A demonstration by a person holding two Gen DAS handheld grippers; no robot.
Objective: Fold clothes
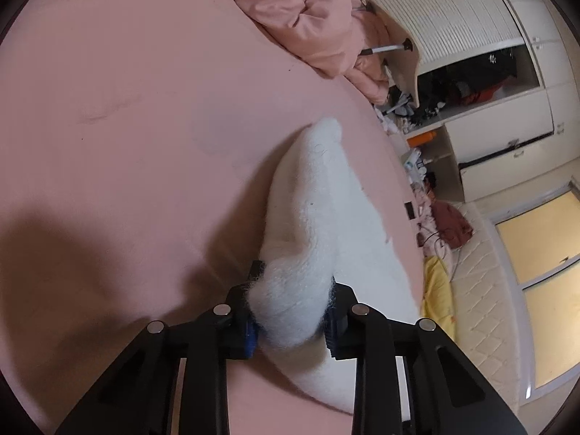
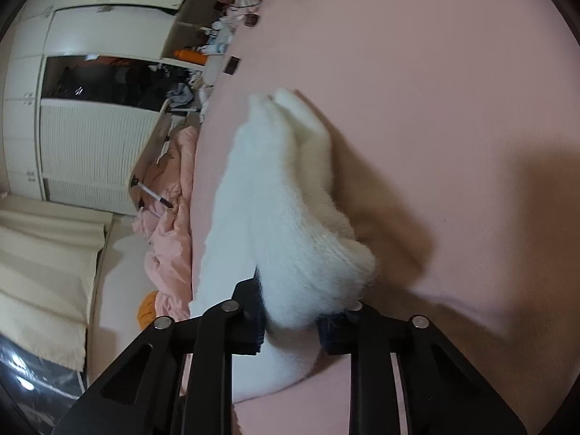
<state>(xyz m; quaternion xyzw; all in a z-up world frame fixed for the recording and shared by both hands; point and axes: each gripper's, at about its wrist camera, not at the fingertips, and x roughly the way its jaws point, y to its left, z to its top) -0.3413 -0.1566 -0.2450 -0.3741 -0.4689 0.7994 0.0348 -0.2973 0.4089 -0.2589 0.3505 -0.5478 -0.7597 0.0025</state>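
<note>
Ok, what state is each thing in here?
white fluffy garment: lying on the pink bed, bunched ends pinched.
left gripper: shut on the garment.
right gripper: shut on the garment.
pink duvet: crumpled.
wardrobe: one compartment open.

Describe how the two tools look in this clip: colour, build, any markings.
Both match. The left tool is matte black plastic: two flat link arms per side with triangular cut-outs, joined by round silver pins, and blue ribbed pads inside the fingers. The right tool has the same black links and silver pins; its pads look darker blue. No cables, labels, sleeves or hands show.
</note>
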